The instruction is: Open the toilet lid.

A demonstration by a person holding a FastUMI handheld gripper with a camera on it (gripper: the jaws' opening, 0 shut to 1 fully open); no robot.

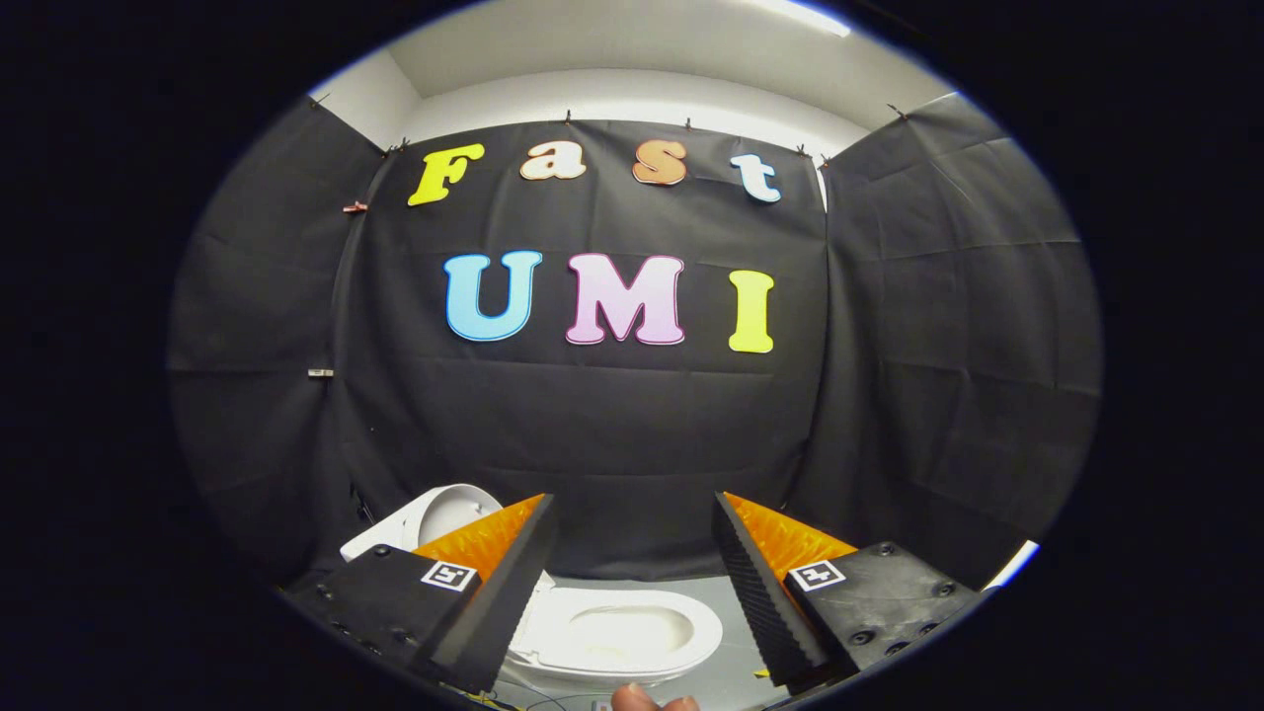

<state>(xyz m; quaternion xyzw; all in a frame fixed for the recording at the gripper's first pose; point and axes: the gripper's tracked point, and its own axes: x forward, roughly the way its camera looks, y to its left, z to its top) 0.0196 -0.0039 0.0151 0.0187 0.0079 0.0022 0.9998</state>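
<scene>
Down at the lower left of the frame, behind my left finger, the lid (449,513) stands up and tilts back. It looks like hard, smooth plastic, light but slippery, and it turns on a hinge at the back. I think the front rim is the best place to hold it. Low in the middle, the toilet (617,632) shows its seat and bowl. My gripper (632,583) is wide open and holds nothing. At the bottom, fingertips (647,699) peek in.

Recording booth: black cloth walls (632,434), toilet (612,632) on grey floor (736,642).
</scene>
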